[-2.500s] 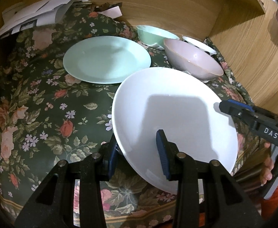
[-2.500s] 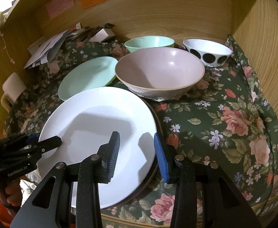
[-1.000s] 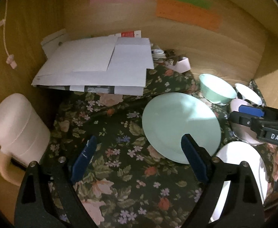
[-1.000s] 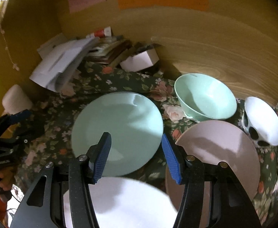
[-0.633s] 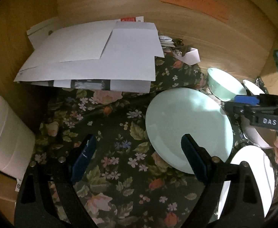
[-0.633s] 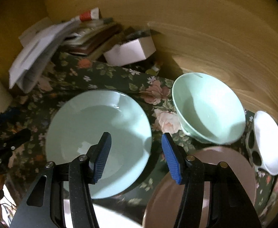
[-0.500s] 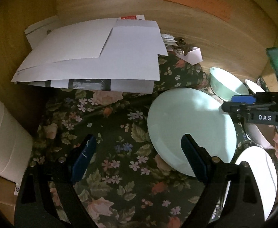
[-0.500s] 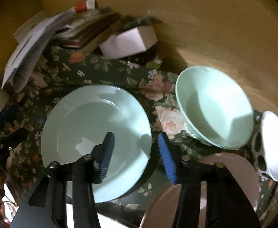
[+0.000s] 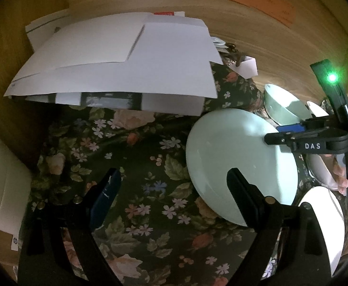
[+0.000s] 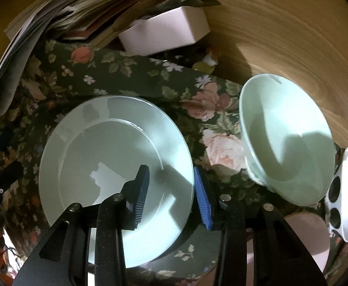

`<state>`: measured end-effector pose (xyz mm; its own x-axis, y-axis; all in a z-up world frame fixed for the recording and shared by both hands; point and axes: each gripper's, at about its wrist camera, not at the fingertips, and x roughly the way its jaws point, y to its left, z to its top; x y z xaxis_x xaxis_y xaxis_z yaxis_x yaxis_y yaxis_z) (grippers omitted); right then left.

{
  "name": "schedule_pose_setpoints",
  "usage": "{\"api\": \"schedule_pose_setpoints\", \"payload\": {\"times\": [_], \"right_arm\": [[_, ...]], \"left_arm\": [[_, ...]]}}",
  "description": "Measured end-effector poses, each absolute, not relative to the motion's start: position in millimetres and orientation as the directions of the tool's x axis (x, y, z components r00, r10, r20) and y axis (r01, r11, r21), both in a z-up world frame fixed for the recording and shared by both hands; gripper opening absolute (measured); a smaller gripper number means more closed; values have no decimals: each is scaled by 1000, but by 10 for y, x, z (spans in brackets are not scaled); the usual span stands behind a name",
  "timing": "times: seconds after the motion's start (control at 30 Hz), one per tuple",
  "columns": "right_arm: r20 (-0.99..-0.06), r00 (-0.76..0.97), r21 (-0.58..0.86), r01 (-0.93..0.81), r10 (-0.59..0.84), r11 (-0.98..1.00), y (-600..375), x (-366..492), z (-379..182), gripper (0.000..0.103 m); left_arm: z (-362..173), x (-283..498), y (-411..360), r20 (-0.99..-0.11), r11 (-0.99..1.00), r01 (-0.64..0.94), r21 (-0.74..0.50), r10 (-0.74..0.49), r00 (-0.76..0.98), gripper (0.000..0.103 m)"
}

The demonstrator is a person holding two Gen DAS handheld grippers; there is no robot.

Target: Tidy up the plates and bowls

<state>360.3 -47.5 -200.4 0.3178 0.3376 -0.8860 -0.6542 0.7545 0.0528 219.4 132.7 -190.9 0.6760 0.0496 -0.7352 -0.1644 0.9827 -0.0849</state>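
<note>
**Right gripper straddles the green plate's rim**

The right gripper (image 10: 171, 190) hangs low over the green plate (image 10: 107, 157), its jaws partly parted with the plate's 3 o'clock rim lying between them: the left pad sits over the plate's face, the blue right pad just outside the edge (whether either pad touches the rim, I cannot tell). It has hold of nothing.

The green bowl (image 10: 285, 140) stands at 2 o'clock from that gripper, near the plate but apart from it. The spotted bowl (image 10: 345, 197) is at 3 o'clock, just beside the green bowl, and the pink bowl (image 10: 309, 233) shows at 4 o'clock.

The left gripper (image 9: 174, 195) is spread wide and empty above the cloth (image 9: 138, 166), the plate (image 9: 236, 162) lying at 2 o'clock from it, behind its right finger. The white plate (image 9: 326, 226) sits at 4 o'clock. Papers (image 9: 116, 62) lie at 11 o'clock.
</note>
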Motion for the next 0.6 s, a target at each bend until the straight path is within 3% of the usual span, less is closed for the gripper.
{"api": "schedule_pose_setpoints", "payload": {"times": [0.47,0.6], "right_arm": [[-848,300,97,-722,437,685,-3,2919,-2034,35],[-841,285,126,-723,459,680,49,2844,-2053,36]], "left_arm": [[-1976,1848,1588,-756,977,-213,-20,125,643,91],[-2021,1819,1629,-774,978,-205,-22,113,623,77]]}}
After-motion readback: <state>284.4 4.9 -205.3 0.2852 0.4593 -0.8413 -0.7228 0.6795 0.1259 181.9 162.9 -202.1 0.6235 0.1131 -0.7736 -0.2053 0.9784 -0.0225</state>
